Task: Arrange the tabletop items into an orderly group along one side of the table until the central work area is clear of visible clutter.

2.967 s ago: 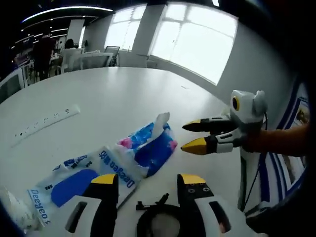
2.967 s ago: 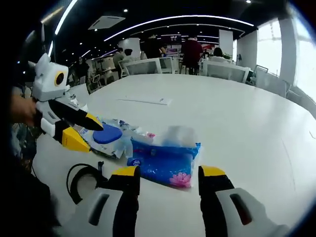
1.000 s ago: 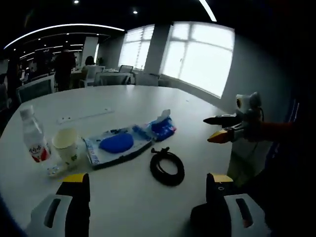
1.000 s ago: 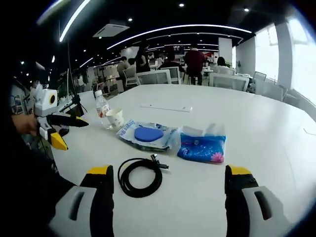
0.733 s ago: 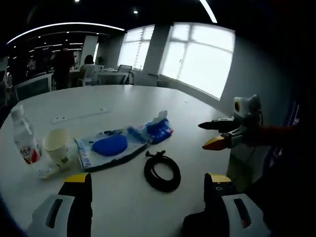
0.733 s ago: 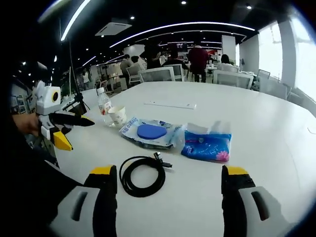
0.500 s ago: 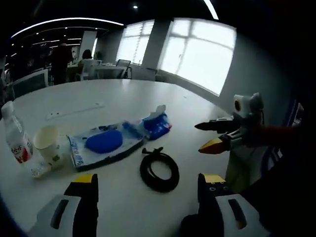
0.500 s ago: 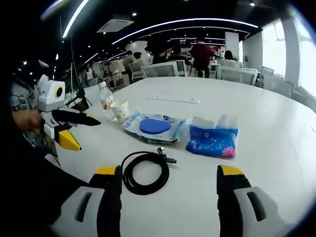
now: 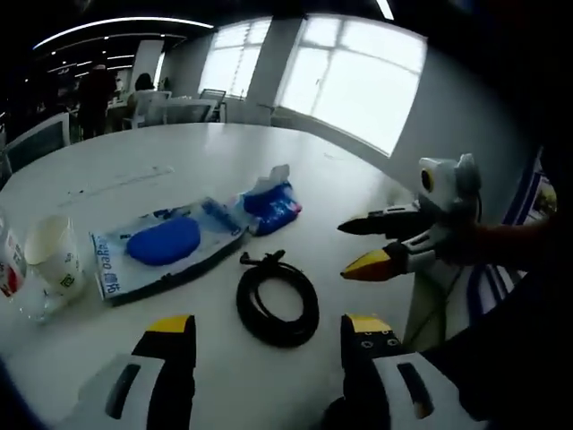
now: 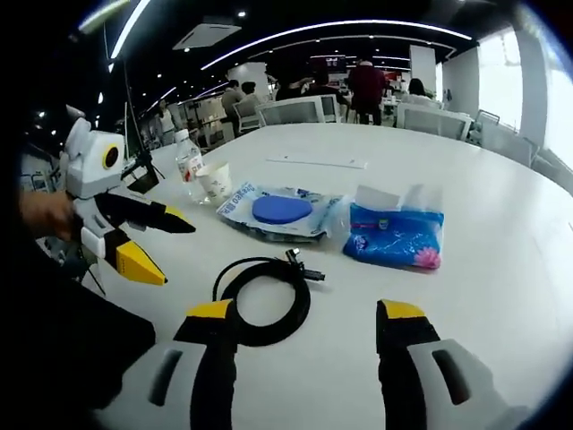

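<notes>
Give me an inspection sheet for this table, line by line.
Surface: white table, bare beyond the items.
Job's things: tissue pack, wipes pack, paper cup, water bottle, lined up in a row.
Clutter: nothing seen.
Grippers: left gripper and right gripper both open, holding nothing, above the table.
Cables: coiled black cable, lying apart from the row, nearer the grippers.
Surroundings: power strip further back; windows; chairs and people behind.

Black cable [image 9: 277, 303]; blue tissue pack [image 10: 394, 236]; white table [image 10: 501, 269].
</notes>
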Demonstrator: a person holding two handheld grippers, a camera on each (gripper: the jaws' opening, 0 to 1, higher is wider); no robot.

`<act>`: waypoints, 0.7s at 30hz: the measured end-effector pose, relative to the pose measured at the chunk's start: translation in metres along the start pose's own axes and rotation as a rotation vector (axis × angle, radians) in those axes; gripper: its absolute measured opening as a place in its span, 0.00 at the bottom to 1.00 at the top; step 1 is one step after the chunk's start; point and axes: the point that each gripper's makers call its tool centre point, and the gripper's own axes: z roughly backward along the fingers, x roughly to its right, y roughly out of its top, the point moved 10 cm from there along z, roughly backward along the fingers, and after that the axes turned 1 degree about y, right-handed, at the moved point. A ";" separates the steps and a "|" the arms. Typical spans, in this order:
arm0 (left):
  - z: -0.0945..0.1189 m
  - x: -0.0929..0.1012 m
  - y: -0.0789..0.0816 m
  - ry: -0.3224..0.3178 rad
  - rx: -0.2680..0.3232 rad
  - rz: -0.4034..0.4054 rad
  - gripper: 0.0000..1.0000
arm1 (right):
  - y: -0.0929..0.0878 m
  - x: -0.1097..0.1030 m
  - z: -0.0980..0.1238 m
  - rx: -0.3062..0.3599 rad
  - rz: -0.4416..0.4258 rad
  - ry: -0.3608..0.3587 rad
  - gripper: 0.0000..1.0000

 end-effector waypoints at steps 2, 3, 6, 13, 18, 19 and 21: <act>-0.004 0.001 0.001 -0.005 -0.008 0.000 0.61 | -0.002 -0.001 -0.002 -0.011 0.008 0.005 0.55; -0.006 0.002 0.003 -0.005 -0.010 -0.002 0.60 | -0.003 -0.001 -0.002 -0.014 0.009 0.007 0.53; -0.015 0.003 0.002 -0.004 -0.041 -0.002 0.58 | -0.006 -0.002 -0.004 -0.024 0.020 0.016 0.50; -0.027 0.005 0.003 -0.009 -0.077 0.004 0.52 | -0.010 -0.006 -0.011 -0.039 0.029 0.039 0.41; -0.035 0.007 0.005 -0.011 -0.100 0.020 0.46 | -0.013 -0.005 -0.018 -0.053 0.034 0.051 0.33; -0.037 0.006 0.004 -0.009 -0.104 0.021 0.45 | -0.013 -0.005 -0.019 -0.055 0.031 0.053 0.31; -0.041 0.005 0.003 0.000 -0.116 0.026 0.44 | -0.014 -0.004 -0.023 -0.057 0.017 0.057 0.27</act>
